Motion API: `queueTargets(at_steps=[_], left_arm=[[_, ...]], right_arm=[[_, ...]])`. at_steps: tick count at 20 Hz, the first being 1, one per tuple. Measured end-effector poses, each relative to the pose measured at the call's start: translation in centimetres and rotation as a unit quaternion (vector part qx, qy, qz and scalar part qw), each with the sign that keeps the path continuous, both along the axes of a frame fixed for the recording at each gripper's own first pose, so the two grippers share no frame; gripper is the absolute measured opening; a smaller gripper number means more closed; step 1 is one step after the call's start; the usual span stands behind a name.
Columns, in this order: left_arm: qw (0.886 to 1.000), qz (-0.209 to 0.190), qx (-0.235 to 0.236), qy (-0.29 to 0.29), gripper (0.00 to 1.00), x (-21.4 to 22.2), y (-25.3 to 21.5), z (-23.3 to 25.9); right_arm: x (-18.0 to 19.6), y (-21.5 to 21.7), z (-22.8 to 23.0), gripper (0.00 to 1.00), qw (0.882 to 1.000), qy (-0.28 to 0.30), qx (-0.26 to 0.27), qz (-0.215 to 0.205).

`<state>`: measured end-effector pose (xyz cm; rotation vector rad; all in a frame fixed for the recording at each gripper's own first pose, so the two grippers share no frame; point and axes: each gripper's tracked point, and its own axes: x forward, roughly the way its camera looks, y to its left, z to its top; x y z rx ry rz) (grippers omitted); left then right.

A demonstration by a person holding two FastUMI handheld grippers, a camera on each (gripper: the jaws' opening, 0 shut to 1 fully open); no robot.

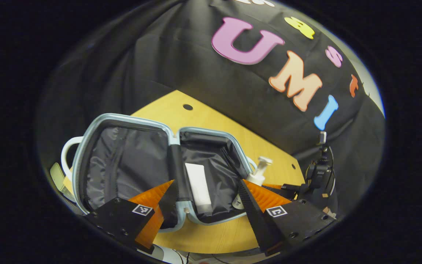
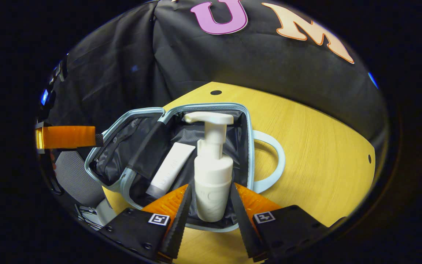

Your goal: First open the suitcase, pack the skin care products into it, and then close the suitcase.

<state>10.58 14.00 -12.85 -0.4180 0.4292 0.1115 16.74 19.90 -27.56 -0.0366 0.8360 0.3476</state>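
Between the right gripper's [image 2: 208,205] fingers stood a white pump bottle [image 2: 213,172], upright, both fingers pressed against its sides, low over the open suitcase [image 2: 249,146]. Just left of it a white tube [image 2: 170,168] lay on the dark lining. Beyond the bottle, the case's handle [image 2: 275,161] rested on the wooden table [image 2: 324,146].

From the left gripper [image 1: 205,200], whose fingers were spread wide and held nothing, the suitcase [image 1: 86,146] lay straight ahead, both halves open, the tube [image 1: 200,187] in the right half. The pump bottle [image 1: 259,170] rose past the case's right rim, beside the right gripper's body [image 1: 319,176].
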Motion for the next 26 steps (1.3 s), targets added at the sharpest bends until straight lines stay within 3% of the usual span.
queueTargets(at_steps=[1,4,6,7,13,17,19,21,23,24,26], left_arm=[[1.000,0.020,0.001,-0.009,0.96,-0.8,1.7,0.5],[0.995,0.094,0.010,-0.017,0.96,-3.6,7.5,0.8],[0.989,0.144,0.004,-0.018,0.92,-5.7,11.2,0.6],[0.985,0.169,0.000,-0.022,0.96,-6.6,13.1,0.6],[0.954,0.293,-0.045,-0.040,0.96,-10.3,24.5,-2.0],[0.942,0.321,-0.099,-0.018,0.93,-9.9,29.2,-6.3],[0.941,0.314,-0.129,-0.003,0.97,-9.1,29.6,-8.6],[0.941,0.312,-0.128,0.023,0.95,-8.7,30.4,-10.8],[0.943,0.307,-0.128,0.032,0.87,-8.2,30.6,-11.9],[0.945,0.297,-0.135,0.030,0.70,-7.8,30.3,-11.8],[0.948,0.286,-0.137,0.032,0.58,-6.9,30.4,-12.0]], right_arm=[[0.0,0.0,0.4,0.70,1.000,-0.007,0.002,-0.001],[0.0,-0.2,2.7,0.92,0.998,-0.051,0.024,-0.016],[-0.2,-1.1,5.1,0.96,0.994,-0.096,0.043,-0.030],[-0.3,-1.8,6.4,0.97,0.991,-0.120,0.052,-0.039],[-3.3,-8.2,14.6,0.98,0.963,-0.236,0.067,-0.113],[-5.3,-12.6,17.2,0.94,0.952,-0.268,0.008,-0.151],[-5.8,-13.8,17.4,0.98,0.949,-0.275,-0.021,-0.154],[-6.7,-14.8,16.7,0.98,0.950,-0.265,-0.048,-0.155],[-7.1,-15.6,16.6,0.98,0.949,-0.264,-0.055,-0.166],[-7.4,-15.7,16.5,0.98,0.949,-0.261,-0.051,-0.171],[-7.7,-16.3,16.4,0.98,0.948,-0.258,-0.050,-0.179]])
